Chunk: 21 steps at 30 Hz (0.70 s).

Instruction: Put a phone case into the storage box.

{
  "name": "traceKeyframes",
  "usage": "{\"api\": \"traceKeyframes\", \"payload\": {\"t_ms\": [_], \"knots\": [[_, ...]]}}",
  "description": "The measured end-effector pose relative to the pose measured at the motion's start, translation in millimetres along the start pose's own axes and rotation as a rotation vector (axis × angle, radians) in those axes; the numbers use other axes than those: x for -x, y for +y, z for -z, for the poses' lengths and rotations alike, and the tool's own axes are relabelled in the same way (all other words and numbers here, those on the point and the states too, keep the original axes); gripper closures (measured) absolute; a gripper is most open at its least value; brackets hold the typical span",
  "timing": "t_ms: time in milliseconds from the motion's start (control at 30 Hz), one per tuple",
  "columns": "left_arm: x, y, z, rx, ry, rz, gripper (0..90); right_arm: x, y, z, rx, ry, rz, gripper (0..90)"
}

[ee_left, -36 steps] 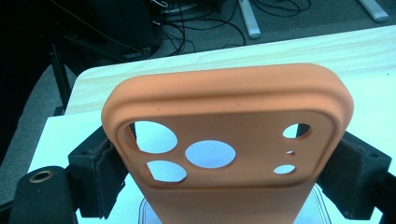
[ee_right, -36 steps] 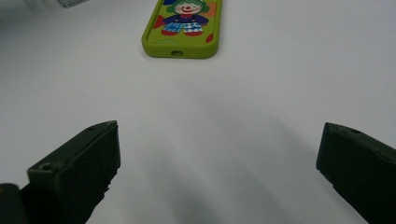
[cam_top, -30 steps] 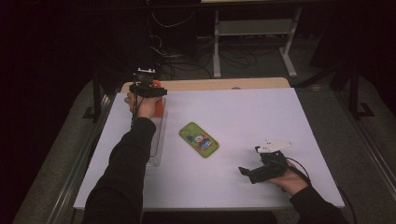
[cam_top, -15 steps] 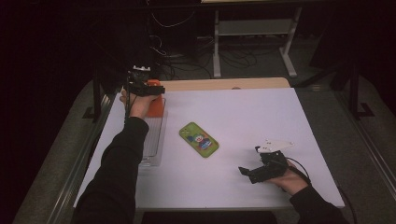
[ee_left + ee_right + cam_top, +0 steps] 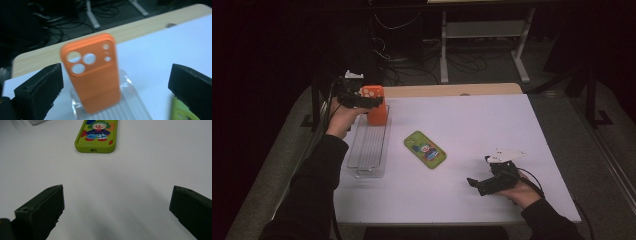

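Table (image 5: pixel 512 130): white top with a wooden strip along the far edge.
Clear tray (image 5: pixel 367 155): lies on the left part of the table.
Green phone case (image 5: pixel 425 149): lies flat near the centre, just right of the tray.

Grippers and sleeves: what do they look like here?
Both grippers are black, each with two blocky black jaws. The right gripper carries a pale three-cornered plate on top and trails a dark cable. The left gripper has a pale part on top. The person wears long black sleeves.
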<state>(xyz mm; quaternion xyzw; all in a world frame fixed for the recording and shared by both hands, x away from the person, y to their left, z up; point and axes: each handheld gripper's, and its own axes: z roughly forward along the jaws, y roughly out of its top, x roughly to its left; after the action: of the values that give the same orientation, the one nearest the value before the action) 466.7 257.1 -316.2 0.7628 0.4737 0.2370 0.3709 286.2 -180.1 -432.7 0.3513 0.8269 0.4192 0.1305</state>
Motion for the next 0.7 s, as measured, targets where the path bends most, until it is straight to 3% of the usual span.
{"api": "traceKeyframes", "payload": {"t_ms": [133, 167, 233, 267, 300, 467, 533, 700], "knots": [[12.6, -8.3, 14.7, 0.019, -0.091, -0.04, 0.0, 0.2, 0.0, -0.9, -0.006, -0.002, -0.002, 0.0], [12.6, -8.3, 14.7, 0.019, -0.091, -0.04, 0.0, 0.3, 0.0, -1.1, -0.007, -0.003, -0.004, 0.0], [23.6, -13.5, 21.5, 0.035, -0.144, -0.054, 0.0, 0.3, 0.4, -0.9, -0.009, -0.003, -0.009, 0.0], [23.6, -13.5, 21.5, 0.035, -0.144, -0.054, 0.0, 0.3, 0.4, -0.9, -0.009, -0.003, -0.009, 0.0], [31.9, -17.2, 25.1, 0.046, -0.189, -0.062, 0.0, 0.3, 0.8, -0.7, -0.008, -0.006, -0.006, 0.0], [50.4, -27.4, 31.7, 0.045, -0.248, -0.081, 0.0, 0.2, 2.2, -1.4, -0.006, -0.004, -0.001, 0.0], [58.0, -31.8, 34.6, 0.042, -0.259, -0.125, 0.0, -0.1, 2.0, -1.8, -0.011, -0.002, -0.004, 0.0], [78.1, -45.4, 37.6, 0.048, -0.299, -0.142, 0.0, 1.3, 2.3, -2.1, -0.005, -0.001, 0.0, 0.0]]}}
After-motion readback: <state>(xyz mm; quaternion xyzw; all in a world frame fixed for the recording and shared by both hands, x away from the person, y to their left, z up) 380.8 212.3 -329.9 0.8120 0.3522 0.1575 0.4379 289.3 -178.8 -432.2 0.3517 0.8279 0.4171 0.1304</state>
